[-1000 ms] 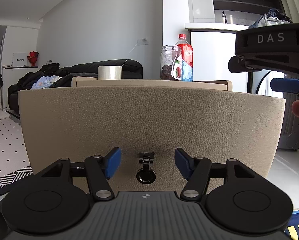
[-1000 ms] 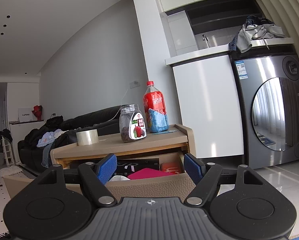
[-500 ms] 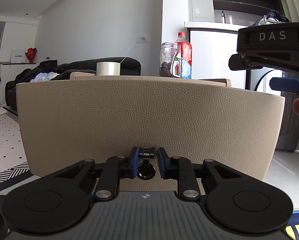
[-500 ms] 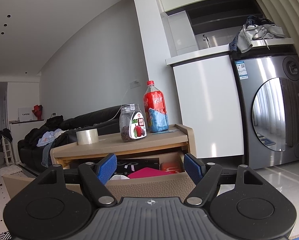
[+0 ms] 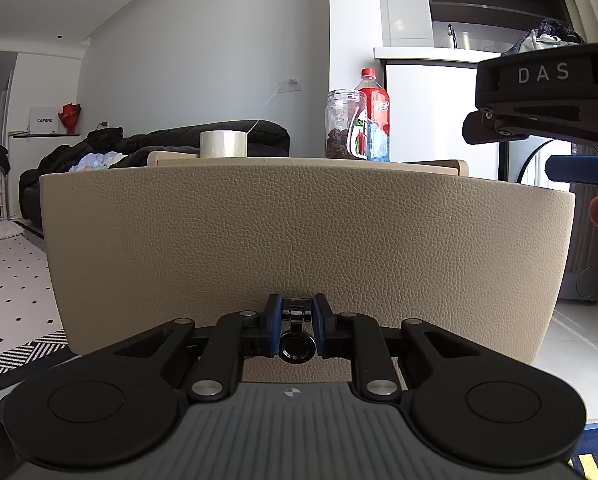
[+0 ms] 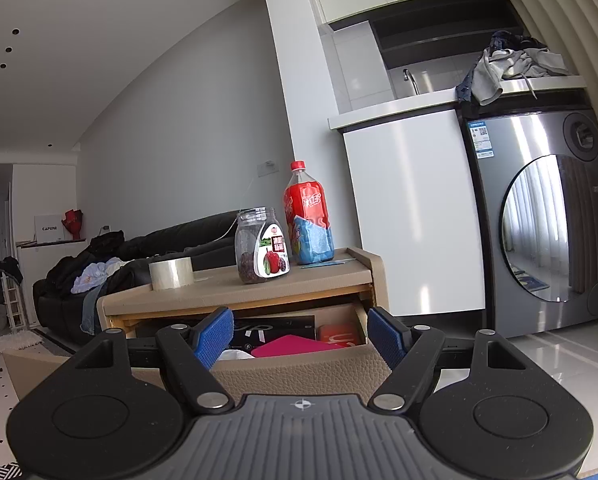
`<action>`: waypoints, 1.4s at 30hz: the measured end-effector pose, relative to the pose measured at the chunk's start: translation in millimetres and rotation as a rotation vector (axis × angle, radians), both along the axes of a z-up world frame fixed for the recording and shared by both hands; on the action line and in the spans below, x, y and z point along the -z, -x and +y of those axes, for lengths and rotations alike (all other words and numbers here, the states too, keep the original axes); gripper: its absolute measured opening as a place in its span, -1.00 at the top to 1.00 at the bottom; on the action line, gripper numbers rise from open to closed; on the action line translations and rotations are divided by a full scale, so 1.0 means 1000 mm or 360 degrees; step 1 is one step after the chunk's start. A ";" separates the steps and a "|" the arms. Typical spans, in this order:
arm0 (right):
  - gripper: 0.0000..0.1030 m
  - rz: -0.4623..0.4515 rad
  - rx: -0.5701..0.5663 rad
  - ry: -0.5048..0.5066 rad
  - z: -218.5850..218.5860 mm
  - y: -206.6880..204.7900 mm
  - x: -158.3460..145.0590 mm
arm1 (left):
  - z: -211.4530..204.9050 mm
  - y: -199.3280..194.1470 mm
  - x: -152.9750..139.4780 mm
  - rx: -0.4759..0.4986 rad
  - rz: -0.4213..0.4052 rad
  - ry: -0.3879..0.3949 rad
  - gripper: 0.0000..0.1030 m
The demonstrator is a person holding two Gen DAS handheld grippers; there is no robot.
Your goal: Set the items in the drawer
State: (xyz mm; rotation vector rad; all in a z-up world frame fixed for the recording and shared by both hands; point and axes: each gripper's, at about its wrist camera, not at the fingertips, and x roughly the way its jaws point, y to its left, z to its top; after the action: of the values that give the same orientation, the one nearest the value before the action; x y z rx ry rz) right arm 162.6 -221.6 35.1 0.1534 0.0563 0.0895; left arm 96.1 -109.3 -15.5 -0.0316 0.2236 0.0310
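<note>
walls white | floor pale tile | black sofa [image 6: 171, 240] left | washing machine [image 6: 539, 220] right

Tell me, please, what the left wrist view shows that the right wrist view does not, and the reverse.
Only the left wrist view shows the left gripper shut on the drawer pull, with the right gripper seen from the side. Only the right wrist view looks into the open drawer, where a pink item lies, framed by the open right gripper. Both show the tape roll, jar and red bottle on the cabinet top.
</note>
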 end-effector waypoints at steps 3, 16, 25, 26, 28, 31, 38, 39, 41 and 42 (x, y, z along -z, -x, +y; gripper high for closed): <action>-0.50 -0.0001 -0.0001 0.0001 0.000 0.000 0.000 | 0.000 0.000 0.000 0.0002 0.0002 -0.0006 0.63; -0.51 0.0005 -0.0014 0.0002 0.000 0.000 0.000 | 0.001 0.000 0.001 0.0000 0.0002 -0.0001 0.63; -0.50 0.0017 -0.0026 -0.0003 0.000 -0.001 -0.001 | 0.000 -0.001 0.001 -0.0002 -0.0001 -0.0007 0.63; -0.50 0.0017 -0.0026 -0.0002 0.000 -0.001 -0.001 | 0.000 0.000 0.001 -0.0001 -0.0001 -0.0007 0.63; -0.50 0.0020 -0.0028 -0.0002 0.000 -0.001 -0.001 | 0.001 0.000 0.001 0.0001 -0.0001 -0.0007 0.63; -0.50 0.0020 -0.0030 -0.0002 0.000 0.000 -0.001 | 0.001 0.000 0.000 0.0000 0.0001 -0.0004 0.63; -0.50 0.0020 -0.0031 -0.0003 0.000 -0.001 -0.001 | 0.001 -0.001 -0.001 -0.0001 0.0001 -0.0005 0.63; -0.50 0.0021 -0.0031 -0.0003 0.000 -0.001 -0.001 | 0.001 -0.001 -0.001 -0.0001 0.0001 -0.0005 0.63; -0.50 0.0024 -0.0032 -0.0006 0.000 -0.001 -0.001 | 0.000 -0.002 -0.001 0.0000 0.0002 -0.0006 0.63; -0.50 0.0027 -0.0034 -0.0008 0.000 -0.001 0.000 | -0.001 -0.003 -0.002 0.0000 0.0002 -0.0007 0.63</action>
State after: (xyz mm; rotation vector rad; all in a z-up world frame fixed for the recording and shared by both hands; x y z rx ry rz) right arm 164.0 -221.8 35.6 0.1588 0.0747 0.1097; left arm 98.9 -110.4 -13.7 -0.0274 0.2249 0.0316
